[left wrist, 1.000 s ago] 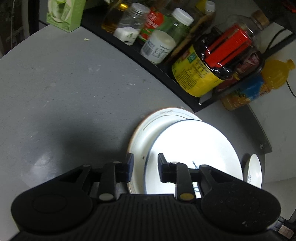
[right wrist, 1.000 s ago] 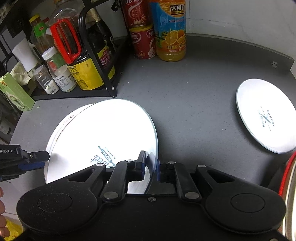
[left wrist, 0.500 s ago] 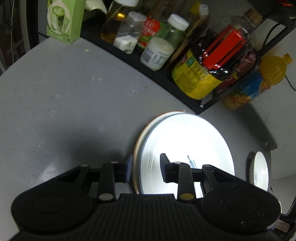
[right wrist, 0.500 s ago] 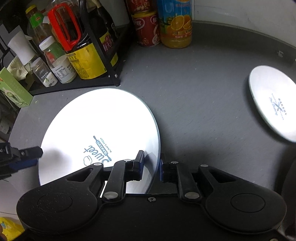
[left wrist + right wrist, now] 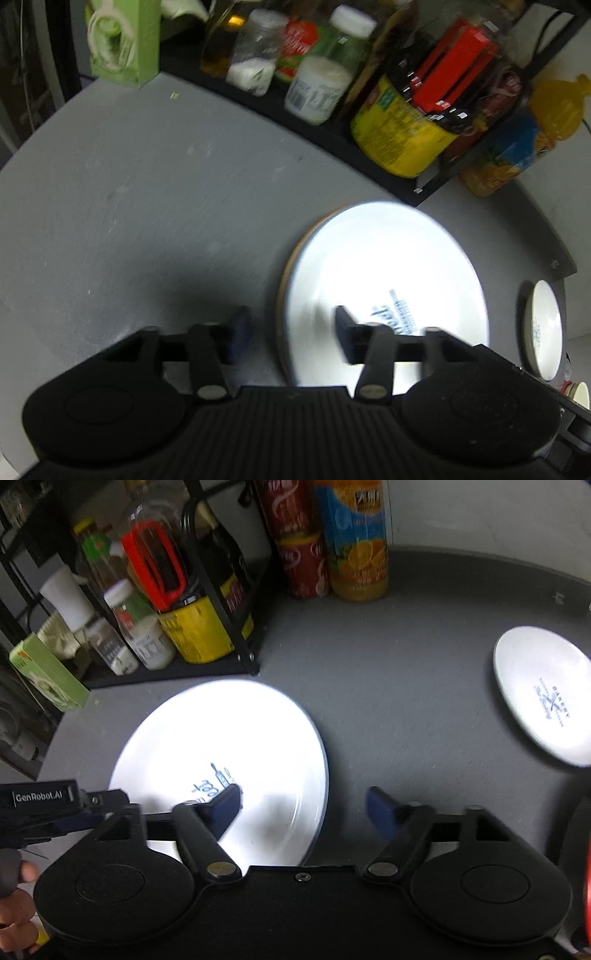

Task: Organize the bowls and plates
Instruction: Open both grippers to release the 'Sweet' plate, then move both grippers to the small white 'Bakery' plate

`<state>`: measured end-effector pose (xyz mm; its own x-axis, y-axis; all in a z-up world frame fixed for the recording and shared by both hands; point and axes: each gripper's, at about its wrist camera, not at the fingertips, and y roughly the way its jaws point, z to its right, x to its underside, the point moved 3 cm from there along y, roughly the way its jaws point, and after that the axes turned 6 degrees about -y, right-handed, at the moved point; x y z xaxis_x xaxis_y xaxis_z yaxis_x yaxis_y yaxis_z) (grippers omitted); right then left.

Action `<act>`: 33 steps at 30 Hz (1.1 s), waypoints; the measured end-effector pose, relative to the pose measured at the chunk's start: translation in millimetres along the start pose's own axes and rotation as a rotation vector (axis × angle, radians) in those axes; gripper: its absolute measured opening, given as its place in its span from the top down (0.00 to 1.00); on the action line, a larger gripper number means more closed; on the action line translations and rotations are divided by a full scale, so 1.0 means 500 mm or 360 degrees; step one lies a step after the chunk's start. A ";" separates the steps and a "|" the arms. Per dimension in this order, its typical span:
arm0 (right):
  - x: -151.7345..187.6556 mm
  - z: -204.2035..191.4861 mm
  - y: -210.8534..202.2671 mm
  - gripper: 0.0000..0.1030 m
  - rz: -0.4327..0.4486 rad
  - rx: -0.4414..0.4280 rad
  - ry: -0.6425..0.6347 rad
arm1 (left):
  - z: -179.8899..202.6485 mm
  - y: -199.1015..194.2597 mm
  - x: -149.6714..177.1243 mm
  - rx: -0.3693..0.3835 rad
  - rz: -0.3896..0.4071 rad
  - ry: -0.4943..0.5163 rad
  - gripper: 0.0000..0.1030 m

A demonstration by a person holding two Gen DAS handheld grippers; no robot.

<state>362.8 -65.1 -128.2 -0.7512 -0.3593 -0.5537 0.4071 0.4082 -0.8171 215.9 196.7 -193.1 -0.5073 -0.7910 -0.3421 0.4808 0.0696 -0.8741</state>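
A large white plate with blue lettering [image 5: 384, 273] [image 5: 221, 746] lies flat on a second plate, of which only the tan rim [image 5: 286, 258] shows. My left gripper [image 5: 291, 332] is open, with one finger on each side of the stack's near-left rim and nothing held. My right gripper [image 5: 303, 805] is open too, straddling the top plate's right edge; its left finger [image 5: 221, 805] hangs over the lettering. A smaller white plate [image 5: 543, 698] [image 5: 545, 328] sits apart on the grey counter to the right.
A black wire rack [image 5: 236, 642] with jars and bottles runs along the back, close behind the stack. An orange juice bottle [image 5: 354, 546] and red cans [image 5: 299, 557] stand at the wall. A green box [image 5: 122, 40] sits far left. A hand [image 5: 14, 904] shows at lower left.
Both grippers have opened and let go of the top plate. It has slid over and now lies square on the lower plate, hiding all but its rim.
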 end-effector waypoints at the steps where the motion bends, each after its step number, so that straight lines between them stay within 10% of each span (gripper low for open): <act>1: -0.003 0.003 -0.005 0.11 0.0014 0.0010 -0.0004 | 0.008 -0.008 -0.002 -0.0001 0.0029 0.0016 0.31; 8: -0.002 0.045 -0.037 0.00 0.0092 0.0019 0.0081 | 0.060 -0.038 -0.010 0.0031 0.0082 0.0114 0.16; 33: -0.038 0.248 -0.180 0.00 0.0317 0.0105 0.0335 | 0.318 -0.069 0.002 0.0260 0.0062 0.0323 0.13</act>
<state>404.7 -199.2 -64.1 -0.7415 -0.0926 -0.6645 0.5850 0.3955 -0.7080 312.7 96.9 -108.5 -0.6116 -0.6502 -0.4508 0.6034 -0.0147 -0.7973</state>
